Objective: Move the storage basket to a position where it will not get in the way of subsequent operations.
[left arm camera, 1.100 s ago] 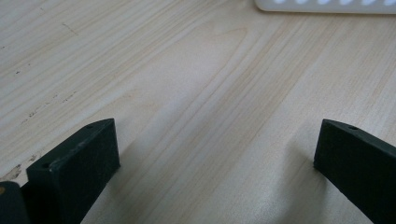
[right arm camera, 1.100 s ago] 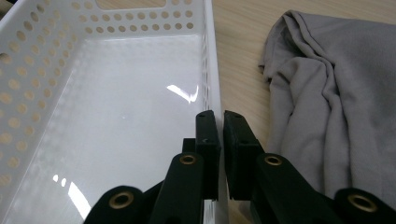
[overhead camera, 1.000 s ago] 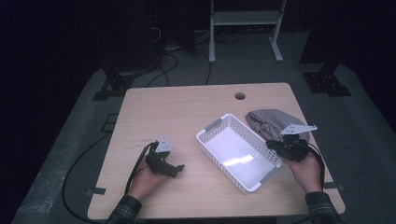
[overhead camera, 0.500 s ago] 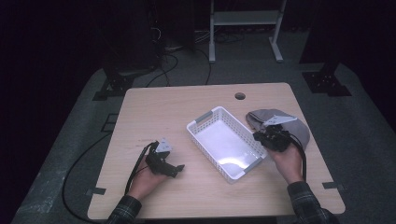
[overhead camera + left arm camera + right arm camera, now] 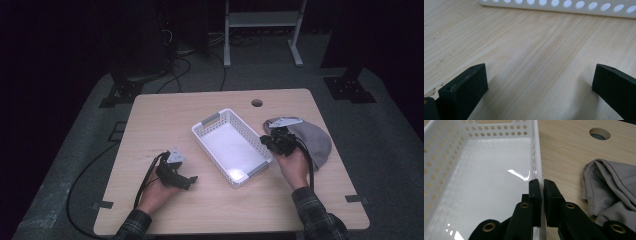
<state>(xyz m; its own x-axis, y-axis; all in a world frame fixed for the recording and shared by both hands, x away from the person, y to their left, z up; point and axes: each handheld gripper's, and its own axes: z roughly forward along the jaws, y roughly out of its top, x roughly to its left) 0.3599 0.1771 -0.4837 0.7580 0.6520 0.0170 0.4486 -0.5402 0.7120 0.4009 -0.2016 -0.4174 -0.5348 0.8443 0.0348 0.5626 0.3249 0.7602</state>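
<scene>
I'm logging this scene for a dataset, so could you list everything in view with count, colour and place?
basket: one, white, perforated, empty, table centre, set at an angle.
cloth: one, grey, crumpled, on the table right of the basket.
table: one, light wood, with a round hole near its far edge.
stand: one, white metal, on the floor behind the table.
cables: several, black, on the floor beyond the table.
left gripper: one, black, jaws wide apart, resting on the table left of the basket.
right gripper: one, black, jaws clamped on the basket's right wall.
</scene>
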